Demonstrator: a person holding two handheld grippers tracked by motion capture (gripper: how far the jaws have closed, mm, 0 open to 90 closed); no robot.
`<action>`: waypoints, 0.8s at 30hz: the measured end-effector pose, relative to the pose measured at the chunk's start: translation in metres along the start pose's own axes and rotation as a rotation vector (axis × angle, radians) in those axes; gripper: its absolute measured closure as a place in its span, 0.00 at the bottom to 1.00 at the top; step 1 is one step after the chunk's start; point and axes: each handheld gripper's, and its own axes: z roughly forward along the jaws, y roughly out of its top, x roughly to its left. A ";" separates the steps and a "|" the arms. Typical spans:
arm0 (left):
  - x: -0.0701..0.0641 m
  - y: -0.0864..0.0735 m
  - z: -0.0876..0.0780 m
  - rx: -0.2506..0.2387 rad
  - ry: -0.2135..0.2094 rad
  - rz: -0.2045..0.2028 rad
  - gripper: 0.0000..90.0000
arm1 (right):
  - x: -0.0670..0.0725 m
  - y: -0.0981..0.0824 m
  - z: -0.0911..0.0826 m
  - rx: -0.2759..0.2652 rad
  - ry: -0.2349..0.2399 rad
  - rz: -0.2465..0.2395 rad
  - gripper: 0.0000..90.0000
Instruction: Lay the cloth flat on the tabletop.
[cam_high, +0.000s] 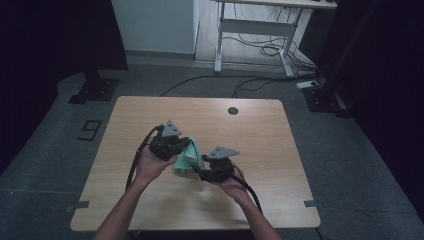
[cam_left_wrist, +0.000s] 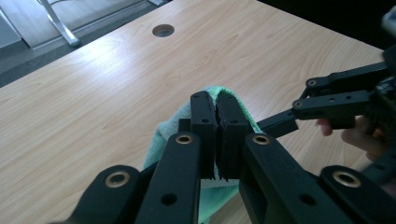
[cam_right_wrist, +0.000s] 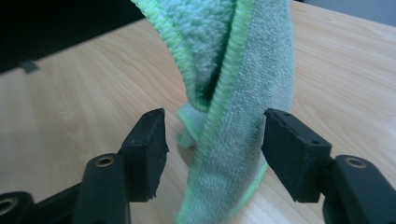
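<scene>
work in hand: a person handles a green cloth (cam_high: 187, 157) with two hand-held grippers over a wooden desk (cam_high: 150, 112), seemingly to fold or straighten it.
cloth: a light green microfibre piece with a stitched hem, lifted above the middle of the desk and hanging in a loose, doubled drape between the two grippers; whether its lowest part brushes the wood cannot be told.
left gripper (cam_left_wrist: 217, 100): its jaws are pressed together on an upper part of the cloth, green fabric bulging out around and beyond the tips.
right gripper (cam_right_wrist: 212, 140): its jaws stand partly apart with the hanging strip of cloth between them. the right-hand pad lies close against the fabric, perhaps touching it; the left-hand pad is clear of it. no pinch has been made.
hands: both forearms come in from the near edge of the desk, the grippers close together in the high view, left (cam_high: 170, 142) and right (cam_high: 217, 165).
done so far: the cloth is off the desk and firmly held at one point.
left to do: judging by the pose, the second hold on the hanging edge must close, then the cloth can be spread, folded and laid down.
risk: the strip is narrow and limp, so it may slip out sideways as the jaws come in.
surroundings: a round cable hole (cam_high: 232, 110) sits near the far edge of the desk.
</scene>
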 end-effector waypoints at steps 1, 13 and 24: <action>0.000 0.000 0.000 0.000 0.000 0.001 0.97 | 0.000 0.000 0.000 0.000 0.000 0.000 0.60; 0.008 -0.011 -0.006 0.010 0.017 -0.008 0.97 | -0.013 0.000 -0.021 -0.008 0.006 -0.042 0.91; 0.006 -0.013 -0.009 0.011 0.013 0.011 0.97 | -0.028 0.011 -0.044 -0.048 0.019 -0.004 0.93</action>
